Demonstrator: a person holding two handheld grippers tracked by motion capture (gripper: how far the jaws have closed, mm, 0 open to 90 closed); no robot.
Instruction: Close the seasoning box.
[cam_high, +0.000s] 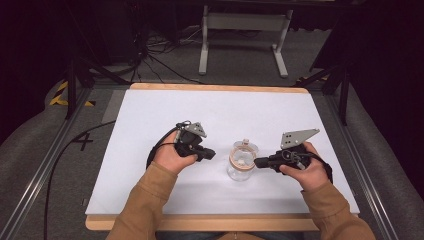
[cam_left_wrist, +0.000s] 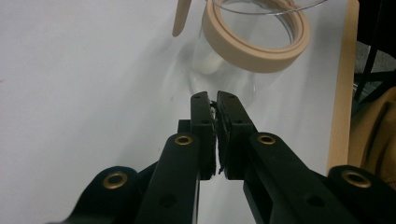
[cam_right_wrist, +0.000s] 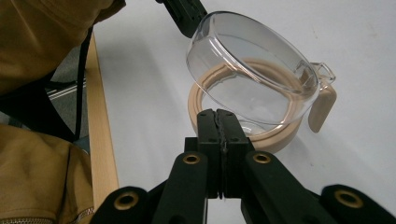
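Observation:
A clear glass jar (cam_high: 240, 169) with a beige seal ring (cam_right_wrist: 280, 137) stands in the middle of the white table. Its clear domed lid (cam_right_wrist: 252, 60) is tilted up, open, and hinged beside a beige tab (cam_right_wrist: 320, 109). My left gripper (cam_high: 212, 154) is shut and empty, its tips (cam_left_wrist: 213, 97) just short of the jar's glass wall on the left. My right gripper (cam_high: 257, 162) is shut on the jar's right, its tips (cam_right_wrist: 223, 113) at the ring and the lid's lower rim. I cannot tell whether it pinches anything. The left gripper's tip (cam_right_wrist: 187, 14) pokes out behind the lid.
The white tabletop (cam_high: 200, 107) has a wooden edge (cam_high: 200, 222) on the person's side. Brown sleeves (cam_high: 145, 205) come in from the bottom. A grey metal stand (cam_high: 245, 22) and cables (cam_high: 165, 65) sit on the floor beyond the table.

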